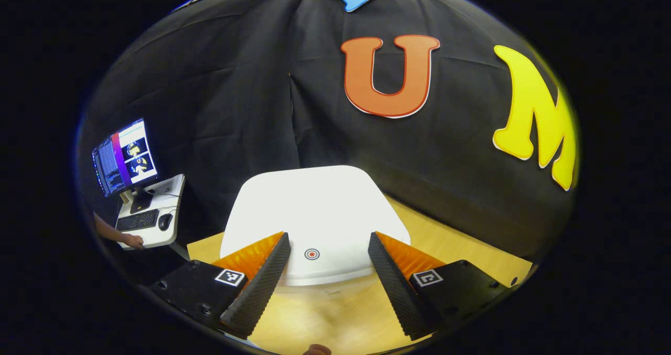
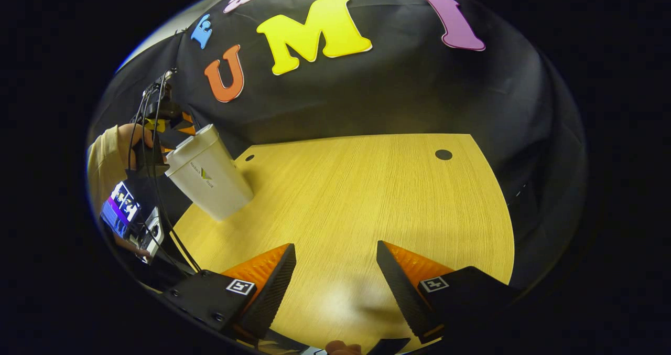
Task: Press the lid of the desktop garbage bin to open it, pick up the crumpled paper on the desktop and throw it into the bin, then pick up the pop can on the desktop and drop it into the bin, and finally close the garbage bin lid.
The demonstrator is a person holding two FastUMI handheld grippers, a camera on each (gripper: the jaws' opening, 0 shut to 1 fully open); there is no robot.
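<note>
Bright overhead light, glare on the white lid (image 1: 314,208), strong fisheye bending at edges, sharp focus.

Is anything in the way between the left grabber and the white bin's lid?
Nothing visible. The left gripper hovers open right over the white plastic bin's closed lid, its red target dot showing between the fingers.

Wooden worktop (image 2: 367,197) w/ a dark round hole (image 2: 443,154) near far edge; off left, side desk (image 1: 173,187) w/ monitor (image 1: 126,158), keyboard (image 1: 137,220) & mouse (image 1: 165,221).
</note>
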